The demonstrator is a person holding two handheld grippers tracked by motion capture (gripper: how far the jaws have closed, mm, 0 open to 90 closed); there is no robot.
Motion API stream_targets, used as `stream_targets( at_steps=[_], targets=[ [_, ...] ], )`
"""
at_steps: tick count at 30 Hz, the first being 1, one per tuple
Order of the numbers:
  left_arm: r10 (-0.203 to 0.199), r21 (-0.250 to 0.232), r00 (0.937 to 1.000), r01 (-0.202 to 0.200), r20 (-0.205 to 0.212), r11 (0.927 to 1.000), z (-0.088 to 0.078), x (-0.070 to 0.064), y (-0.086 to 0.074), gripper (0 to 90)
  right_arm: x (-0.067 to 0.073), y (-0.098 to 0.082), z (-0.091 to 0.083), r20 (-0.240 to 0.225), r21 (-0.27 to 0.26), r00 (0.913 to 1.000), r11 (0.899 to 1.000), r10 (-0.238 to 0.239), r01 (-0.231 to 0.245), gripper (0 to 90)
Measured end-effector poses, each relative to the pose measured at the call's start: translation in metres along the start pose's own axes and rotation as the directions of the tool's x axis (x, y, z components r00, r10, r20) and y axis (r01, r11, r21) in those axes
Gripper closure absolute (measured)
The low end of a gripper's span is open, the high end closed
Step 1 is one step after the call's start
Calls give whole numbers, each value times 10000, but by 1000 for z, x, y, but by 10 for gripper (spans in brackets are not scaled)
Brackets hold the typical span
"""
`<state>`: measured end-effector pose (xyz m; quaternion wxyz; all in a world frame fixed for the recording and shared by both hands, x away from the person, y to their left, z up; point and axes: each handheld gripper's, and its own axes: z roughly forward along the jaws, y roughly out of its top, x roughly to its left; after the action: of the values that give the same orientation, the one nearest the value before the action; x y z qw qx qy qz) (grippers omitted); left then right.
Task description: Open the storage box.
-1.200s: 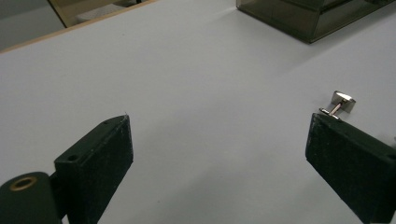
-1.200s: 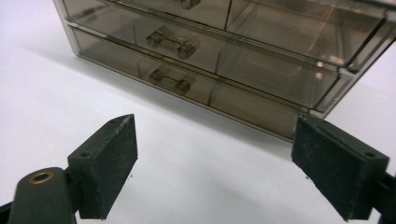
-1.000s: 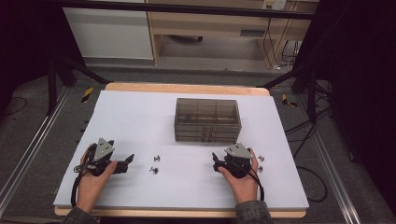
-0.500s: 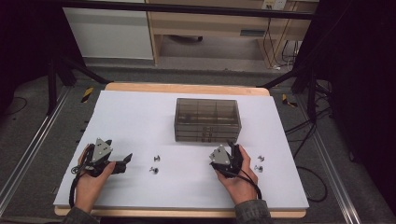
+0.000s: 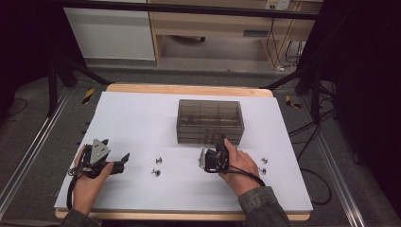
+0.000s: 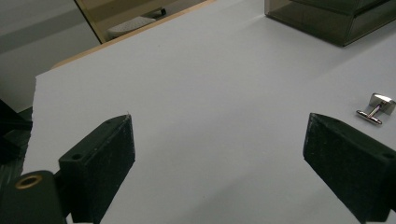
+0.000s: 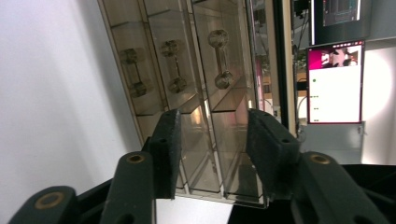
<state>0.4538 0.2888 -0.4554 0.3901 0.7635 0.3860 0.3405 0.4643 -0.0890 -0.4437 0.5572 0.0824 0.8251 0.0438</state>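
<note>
- Table (image 5: 142, 118): white top, wood edge at 12 o'clock side; carries all items below.
- Drawer box (image 5: 210, 121): smoked clear plastic, several small drawers w/ knob handles; sits just past table centre toward 12 o'clock. In right gripper view its drawer front (image 7: 187, 93) stands directly ahead, turned sideways, three knobs seen through the plastic.
- Right gripper (image 5: 208, 160): held in person's right hand at 6 o'clock of the box, just in front of its drawer face. Jaws about half apart and have just been closing; in right gripper view (image 7: 212, 149) the pads frame a lower part of the drawer front, nothing pinched between them as far as seen; contact w/ box can't tell.
- Left gripper (image 5: 124, 158): in person's left hand, at 9 o'clock side of table, well apart from box. Jaws wide apart in left gripper view (image 6: 219, 154), bare table between them, nothing held.
- Cufflink A (image 5: 160, 160): small metal piece, on table between the two grippers; lies near the left gripper's far jaw in left gripper view (image 6: 377, 108).
- Cufflink B (image 5: 155, 173): same type, just at 6 o'clock of A.
- Cufflinks C (image 5: 264, 161) and D (image 5: 262, 170): pair at 3 o'clock of right hand, close together, on table.
</note>
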Motion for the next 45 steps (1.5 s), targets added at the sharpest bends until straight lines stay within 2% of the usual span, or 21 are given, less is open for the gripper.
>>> stream_targets(
  at_steps=[4, 8, 14, 19, 21, 25, 32, 45],
  targets=[
    [-63, -11, 10000, 62, -49, 10000, 0, 1, -1, 88, 2, 2, 4, 41, 132, 10000, 9999, -65, 65, 614],
    [-60, -10, 9999, 60, -84, 10000, 0, 2, -1, 88, 7, 3, 5, 317, 63, 9993, 9998, -205, 203, 642],
    [-27, -46, 9999, 26, -111, 10000, 2, 0, 0, 88, 10, 6, 8, 657, -268, 9967, 9984, -474, 492, 660],
    [105, -28, 9999, -106, -95, 9999, 2, -2, -1, 88, 13, 14, 11, 990, -416, 9927, 9964, -693, 737, 688],
    [175, -15, 9998, -175, -133, 9998, 1, -2, 0, 88, 16, 19, 15, 1286, -560, 9863, 9923, -1030, 1109, 699],
    [175, -51, 9997, -176, -155, 9998, 0, -2, 0, 88, 16, 23, 19, 1227, -631, 9877, 9925, -967, 1050, 704],
    [225, 30, 9997, -224, -126, 9997, 2, -3, 0, 88, 13, 22, 25, 1380, -693, 9858, 9920, -953, 1056, 729],
    [341, 54, 9994, -340, -102, 9994, 2, -5, 0, 88, 18, 23, 31, 1765, -743, 9726, 9832, -1515, 1667, 786]
  ],
)
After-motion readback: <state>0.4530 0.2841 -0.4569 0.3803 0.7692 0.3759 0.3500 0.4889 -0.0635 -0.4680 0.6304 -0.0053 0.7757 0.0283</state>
